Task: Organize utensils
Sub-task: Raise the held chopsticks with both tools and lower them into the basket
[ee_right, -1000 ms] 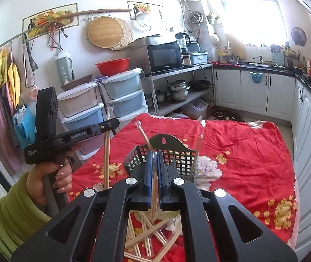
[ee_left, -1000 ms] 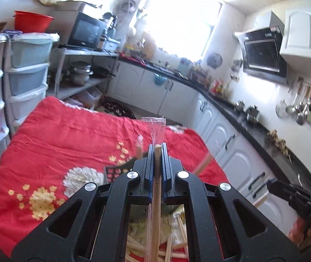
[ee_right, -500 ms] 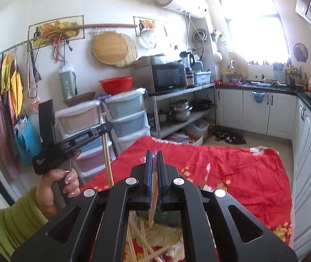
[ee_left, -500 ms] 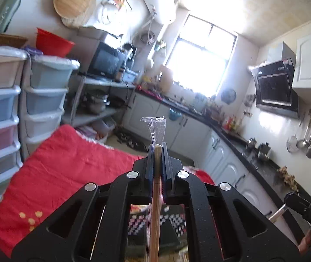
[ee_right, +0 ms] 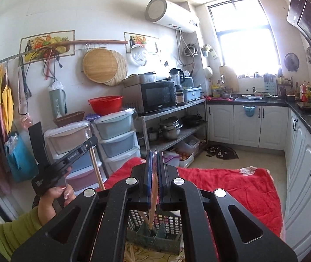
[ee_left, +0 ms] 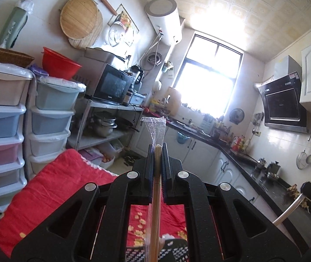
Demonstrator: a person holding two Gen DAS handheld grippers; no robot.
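My left gripper (ee_left: 157, 150) is shut on a wooden chopstick (ee_left: 156, 198) in a clear plastic wrapper (ee_left: 155, 131) that sticks out past the fingertips. In the right wrist view the same left gripper (ee_right: 91, 142) shows at the left, held in a hand (ee_right: 54, 198), its chopstick (ee_right: 97, 170) hanging down. My right gripper (ee_right: 153, 155) is shut on another wrapped chopstick (ee_right: 153, 198), whose lower end hangs over a black mesh utensil basket (ee_right: 170, 224). The basket (ee_left: 177, 251) sits under both grippers. Loose chopsticks (ee_right: 131, 253) lie in front of it.
A red flowered blanket (ee_right: 231, 185) covers the table. Stacked plastic drawers (ee_left: 50, 120) and a metal shelf with a microwave (ee_left: 111, 85) stand beyond its far edge. White cabinets and a dark counter (ee_left: 253, 174) run along the right side.
Both grippers have risen and tipped upward with their chopsticks still held. The basket and table have slid to the bottom of both views, and wall and ceiling fill more of them.
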